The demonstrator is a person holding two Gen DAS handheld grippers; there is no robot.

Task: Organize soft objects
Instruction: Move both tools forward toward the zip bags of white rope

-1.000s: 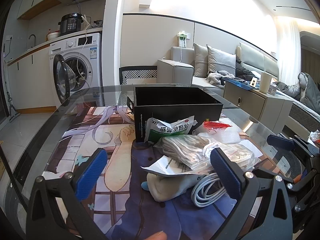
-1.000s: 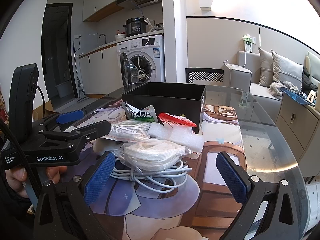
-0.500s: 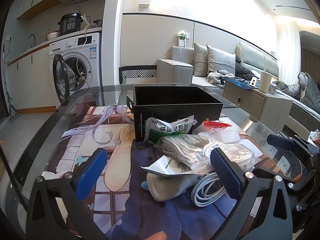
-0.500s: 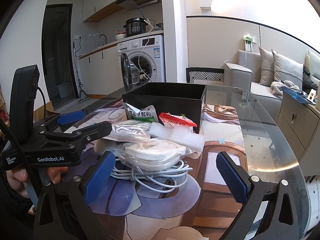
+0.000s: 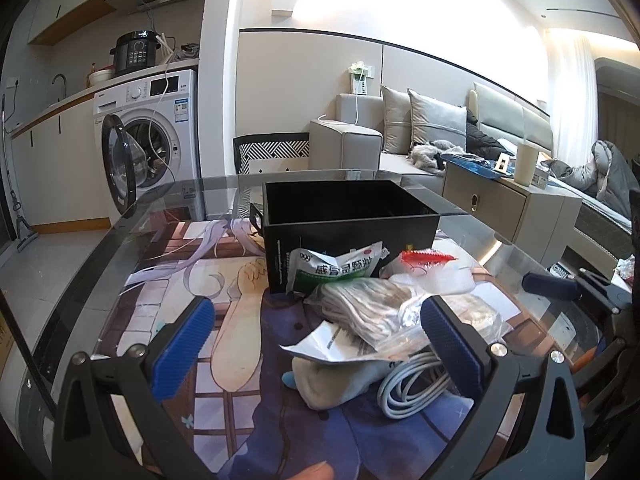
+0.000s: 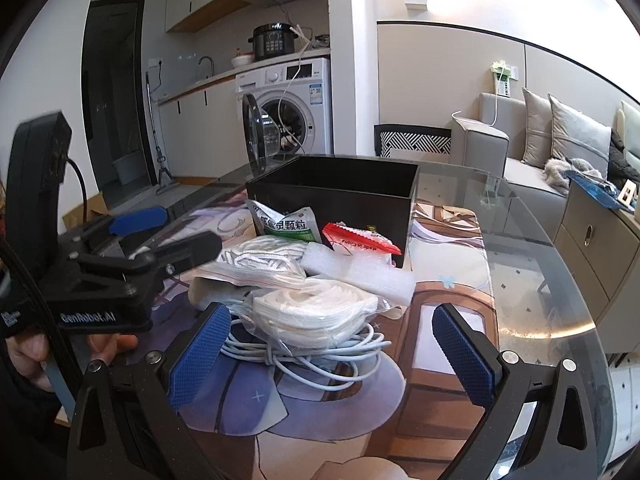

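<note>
While both my jaws are wide apart and hold nothing, my left gripper [image 5: 316,344] and right gripper [image 6: 332,352] hover near the pile: bagged white cloth [image 6: 316,316], a foam piece [image 6: 360,276], a white cable [image 6: 304,356], all just before the black box [image 6: 340,196].

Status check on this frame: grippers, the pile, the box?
Left gripper open, empty. Right gripper open, empty, short of the pile. Soft pile on the table, not yet in the black box. White cable coiled under the pile.
</note>
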